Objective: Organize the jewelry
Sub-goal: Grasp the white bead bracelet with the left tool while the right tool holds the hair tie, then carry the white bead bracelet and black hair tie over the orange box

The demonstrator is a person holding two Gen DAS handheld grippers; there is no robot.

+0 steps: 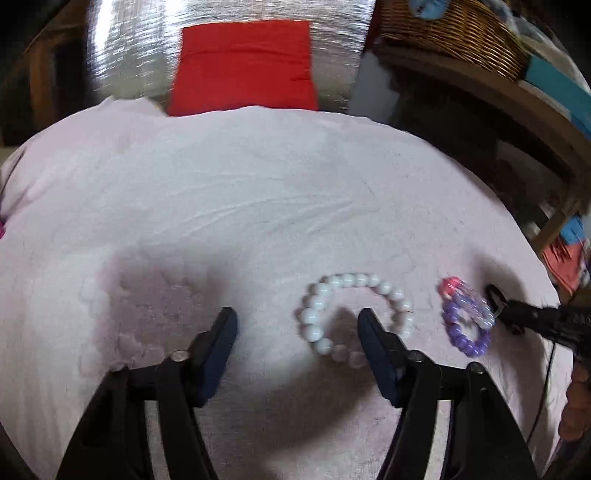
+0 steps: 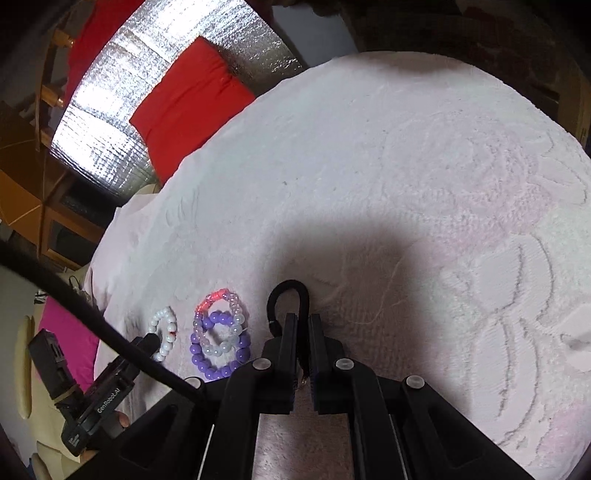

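A white bead bracelet lies on the pale pink towel. My left gripper is open just above the towel, its right finger over the bracelet's ring. To the right lie a purple bead bracelet and a clear-and-pink bead bracelet, overlapping. My right gripper is shut on a black hair tie, whose loop sticks out past the fingertips, just right of the purple bracelet, clear bracelet and white bracelet.
A red cloth lies on silver foil sheeting beyond the towel's far edge. A wicker basket sits on a wooden shelf at the right. The towel has an embossed flower pattern. A magenta item lies at the left.
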